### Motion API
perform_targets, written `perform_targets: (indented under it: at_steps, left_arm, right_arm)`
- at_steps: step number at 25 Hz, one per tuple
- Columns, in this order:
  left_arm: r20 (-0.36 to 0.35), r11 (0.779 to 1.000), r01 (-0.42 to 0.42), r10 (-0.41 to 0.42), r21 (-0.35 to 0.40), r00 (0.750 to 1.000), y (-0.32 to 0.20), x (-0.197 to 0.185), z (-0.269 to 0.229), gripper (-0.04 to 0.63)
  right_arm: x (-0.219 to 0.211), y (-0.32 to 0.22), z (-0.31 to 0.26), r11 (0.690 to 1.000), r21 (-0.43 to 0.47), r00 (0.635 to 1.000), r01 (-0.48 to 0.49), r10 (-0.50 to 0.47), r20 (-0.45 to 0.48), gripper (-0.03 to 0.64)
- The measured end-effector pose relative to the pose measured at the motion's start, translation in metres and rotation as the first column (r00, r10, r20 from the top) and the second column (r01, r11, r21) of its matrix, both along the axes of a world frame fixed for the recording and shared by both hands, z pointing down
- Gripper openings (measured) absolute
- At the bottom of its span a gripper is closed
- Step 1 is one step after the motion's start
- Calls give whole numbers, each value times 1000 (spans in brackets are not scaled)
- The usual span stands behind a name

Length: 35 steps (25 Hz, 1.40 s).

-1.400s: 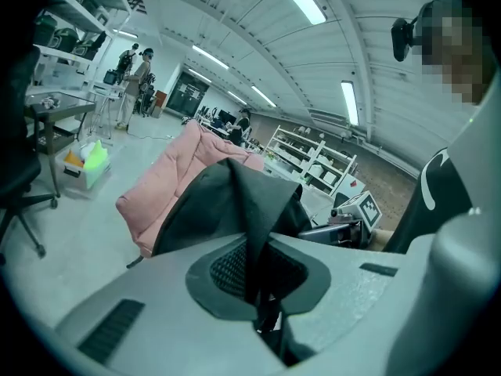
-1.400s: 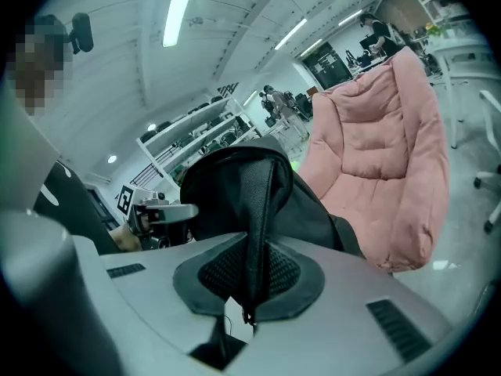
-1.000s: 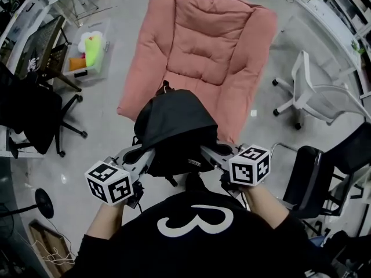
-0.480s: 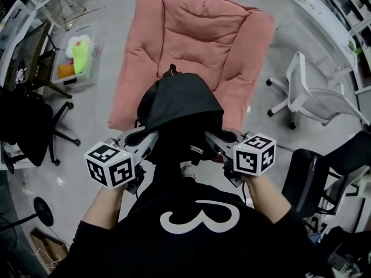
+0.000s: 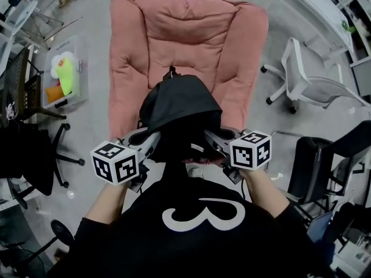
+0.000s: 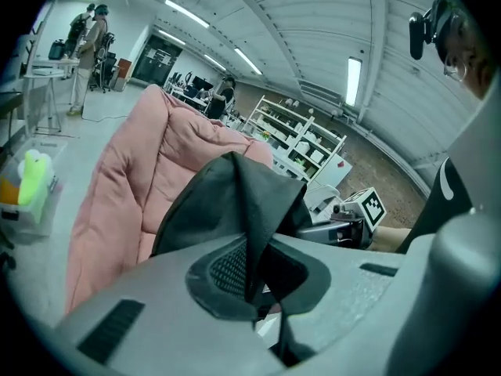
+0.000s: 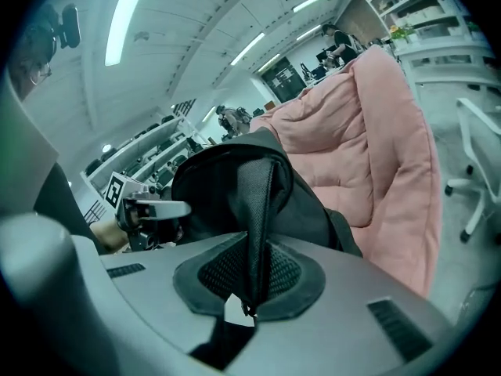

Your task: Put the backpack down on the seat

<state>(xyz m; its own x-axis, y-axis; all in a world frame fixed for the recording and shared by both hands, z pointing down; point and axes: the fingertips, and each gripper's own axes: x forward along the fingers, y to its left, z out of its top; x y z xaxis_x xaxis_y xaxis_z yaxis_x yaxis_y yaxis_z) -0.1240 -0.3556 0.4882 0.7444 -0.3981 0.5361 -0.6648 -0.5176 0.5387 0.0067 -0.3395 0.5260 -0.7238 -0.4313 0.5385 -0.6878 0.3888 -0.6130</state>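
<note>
Here, the left tongs (image 5: 152,142) and right tongs (image 5: 210,139) are each clamped tight on a fold of the black backpack (image 5: 181,109), which hangs between them at frame centre, equally near both, over the front edge of the pink seat (image 5: 185,33) stretching toward the top.

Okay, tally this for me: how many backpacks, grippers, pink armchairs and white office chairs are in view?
Backpack: 1
Grippers: 2 (left gripper, right gripper)
Pink armchair: 1
White office chair: 1
Total: 5
</note>
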Motion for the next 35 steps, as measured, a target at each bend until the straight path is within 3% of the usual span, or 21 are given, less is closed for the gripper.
perform_targets:
  at_steps: [15,22,28,35]
  left_arm:
    - [57,995,-82,86,-64,995,-98,1,81,12]
    - [114,988,-151,154,-38,981,-140,13,111,12]
    - [111,988,-141,147,-62,983,-167,16,133,12]
    - [184,988,-129,143,-86,972,-187,21,157,14]
  right_arm:
    - [-2,-82,79,982,-99,986,-159,153,-65,31]
    - [7,-118,107,972,-88,972,-219,211,-100,32]
    - [10,-143,122,979,-19,965,-204,198,-171,32]
    - [17,-163,143,975,-33,949,-220,206,-237,42]
